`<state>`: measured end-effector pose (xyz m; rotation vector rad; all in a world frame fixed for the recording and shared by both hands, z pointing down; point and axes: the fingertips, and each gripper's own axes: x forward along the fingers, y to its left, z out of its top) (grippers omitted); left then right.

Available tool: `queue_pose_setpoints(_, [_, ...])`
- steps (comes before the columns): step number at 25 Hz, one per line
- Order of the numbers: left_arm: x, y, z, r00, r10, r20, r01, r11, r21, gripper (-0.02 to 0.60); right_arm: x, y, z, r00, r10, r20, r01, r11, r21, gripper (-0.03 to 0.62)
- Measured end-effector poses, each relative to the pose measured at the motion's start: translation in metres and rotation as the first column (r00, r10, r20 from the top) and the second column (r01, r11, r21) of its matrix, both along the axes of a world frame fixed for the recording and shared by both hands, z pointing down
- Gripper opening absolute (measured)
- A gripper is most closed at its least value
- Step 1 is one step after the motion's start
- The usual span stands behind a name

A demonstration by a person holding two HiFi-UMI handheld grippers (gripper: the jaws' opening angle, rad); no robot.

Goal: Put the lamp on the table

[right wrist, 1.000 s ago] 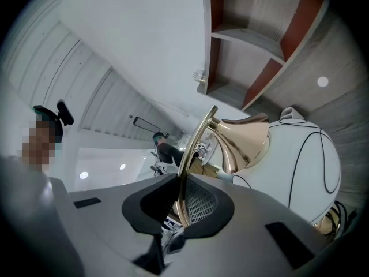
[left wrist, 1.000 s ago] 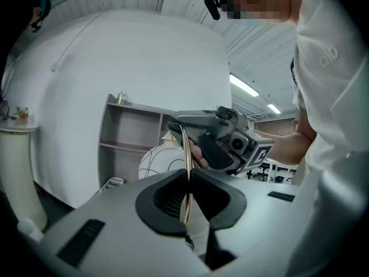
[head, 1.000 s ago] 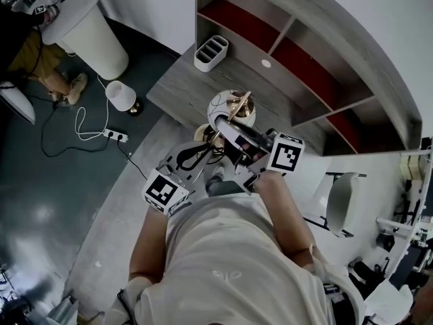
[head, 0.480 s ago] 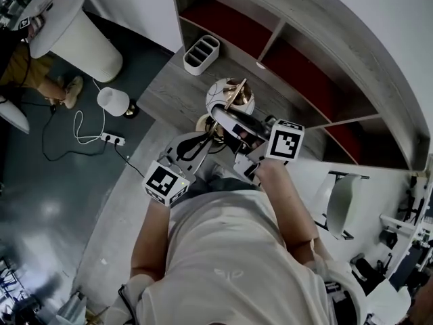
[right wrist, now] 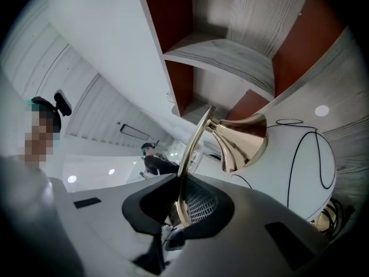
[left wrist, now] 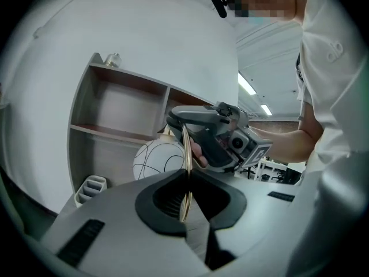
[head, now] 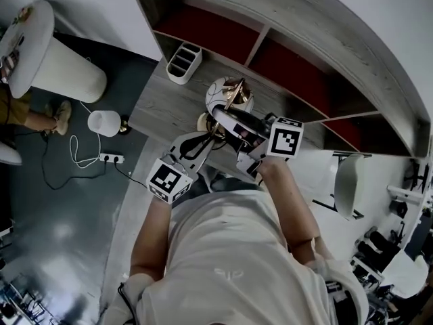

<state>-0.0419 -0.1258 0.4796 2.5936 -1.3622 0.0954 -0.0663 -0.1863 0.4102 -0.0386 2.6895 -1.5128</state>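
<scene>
Left gripper (left wrist: 185, 205), right gripper (right wrist: 180, 206) both nearly closed, pinching thin brass stem (right wrist: 193, 140) of lamp (head: 229, 101); I fear globe (left wrist: 155, 160) pivots stem in grip, lamp lands tilted on table (head: 159, 103)

The person wears a white short-sleeved T-shirt (head: 230, 263). The left gripper (head: 203, 144) and right gripper (head: 226, 120) are grey with black jaw pads. At each one's rear sits a white marker cube (head: 167, 181) with black squares.

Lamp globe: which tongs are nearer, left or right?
Right. Right tongs clamp the gold stem right beside the globe. Left tongs clamp the same stem farther back, with the right tongs between them and the globe.
</scene>
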Motion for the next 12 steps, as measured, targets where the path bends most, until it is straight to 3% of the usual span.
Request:
queue_pose_setpoints(4, [-0.008, -0.022, 0.015, 0.997, 0.081, -0.001, -0.081, 0.996, -0.022, 0.044, -0.006, -0.023, 0.016, 0.998, 0.054, -0.025, -0.054, 0.999, -0.008, 0.058])
queue_pose_setpoints(12, [-0.012, -0.035, 0.028, 0.985, 0.169, -0.027, -0.169, 0.985, -0.025, 0.044, -0.011, -0.036, 0.028, 0.994, 0.1, -0.054, -0.099, 0.995, 0.013, 0.058])
